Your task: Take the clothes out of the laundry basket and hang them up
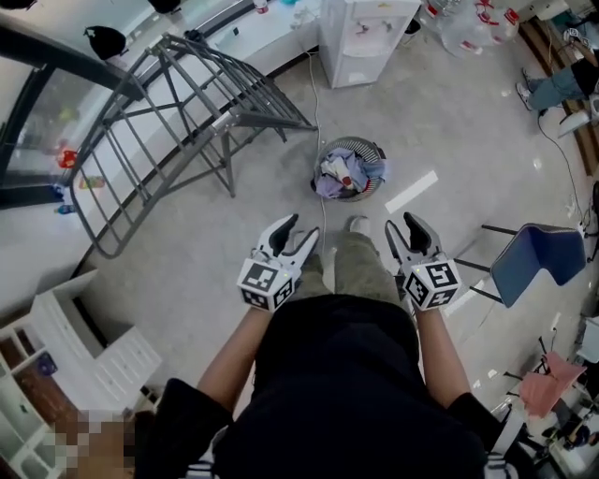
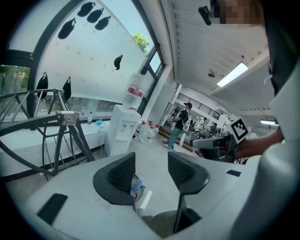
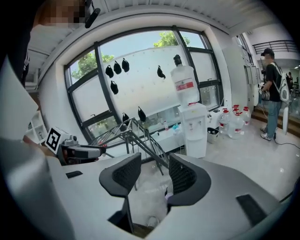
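Observation:
A round wire laundry basket (image 1: 371, 151) stands on the floor ahead of me, full of crumpled clothes (image 1: 343, 174) in blue, white and purple. To its left stands a grey folding drying rack (image 1: 178, 112), bare of clothes. My left gripper (image 1: 301, 229) and right gripper (image 1: 402, 224) are held side by side at waist height, short of the basket, both open and empty. In the left gripper view, part of the basket (image 2: 137, 185) peeks out beside the left jaw of that gripper (image 2: 152, 171). The right gripper view looks past that gripper (image 3: 152, 176) to the rack (image 3: 136, 133).
A white water dispenser (image 1: 365, 37) stands beyond the basket, with water bottles (image 1: 473, 23) to its right. A blue chair (image 1: 538, 257) is at my right and a white shelf unit (image 1: 84, 355) at my left. A person (image 2: 180, 124) stands far off. A cable (image 1: 319, 112) runs along the floor.

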The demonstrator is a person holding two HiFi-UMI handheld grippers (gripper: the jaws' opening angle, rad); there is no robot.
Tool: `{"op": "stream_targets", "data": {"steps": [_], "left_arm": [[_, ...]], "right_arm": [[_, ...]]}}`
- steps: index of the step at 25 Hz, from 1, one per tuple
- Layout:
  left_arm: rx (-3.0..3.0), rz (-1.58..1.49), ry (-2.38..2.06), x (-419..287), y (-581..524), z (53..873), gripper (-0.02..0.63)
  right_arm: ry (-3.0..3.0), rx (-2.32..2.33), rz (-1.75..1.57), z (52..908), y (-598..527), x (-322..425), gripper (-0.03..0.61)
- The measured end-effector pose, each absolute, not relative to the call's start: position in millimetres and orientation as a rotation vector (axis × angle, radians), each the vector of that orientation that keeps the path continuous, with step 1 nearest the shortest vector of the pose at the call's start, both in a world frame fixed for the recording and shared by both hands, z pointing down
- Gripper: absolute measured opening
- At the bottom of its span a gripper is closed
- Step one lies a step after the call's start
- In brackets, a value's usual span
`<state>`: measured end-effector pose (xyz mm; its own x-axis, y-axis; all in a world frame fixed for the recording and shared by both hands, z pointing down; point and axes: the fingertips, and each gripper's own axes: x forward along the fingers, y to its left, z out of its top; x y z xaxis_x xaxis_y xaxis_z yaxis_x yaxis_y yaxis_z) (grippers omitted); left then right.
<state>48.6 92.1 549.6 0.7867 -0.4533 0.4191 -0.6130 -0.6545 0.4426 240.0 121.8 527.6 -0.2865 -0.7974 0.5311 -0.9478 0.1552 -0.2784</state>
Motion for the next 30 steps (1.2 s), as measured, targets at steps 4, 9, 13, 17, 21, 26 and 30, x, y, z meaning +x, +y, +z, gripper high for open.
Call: {"op": "stream_targets", "data": {"steps": [4,9,13,17,21,26,30], "left_arm": [[2.333,0.396,-0.870,73,81,572,0.198],[2.202,0.379,-1.007,98,63,603,0.202],[2.131,0.373,-1.050,116,42,642,0.202],[2.090,0.376,-1.054,139,31,694,0.202],[2.020,0.331,-1.094,149,25,742,0.207],[1.972,0.351,-1.120,154,9,808,0.213],[1.985,0.385,-1.095,148,10,855,0.214]], "right_arm": [[-2.176,1.698,0.923,567,81,270,0.155],[-2.183,1.488,0.954,637,28,284,0.155],[-2.160,1.322,0.935,716,-7,287,0.155],[-2.100,1.233,0.986,821,-31,286,0.155],[-2.038,1.207,1.060,923,-46,280,0.151],[-1.994,1.135,1.104,1039,-43,267,0.152],[-1.924,1.068,1.122,1130,-25,260,0.155]]}}
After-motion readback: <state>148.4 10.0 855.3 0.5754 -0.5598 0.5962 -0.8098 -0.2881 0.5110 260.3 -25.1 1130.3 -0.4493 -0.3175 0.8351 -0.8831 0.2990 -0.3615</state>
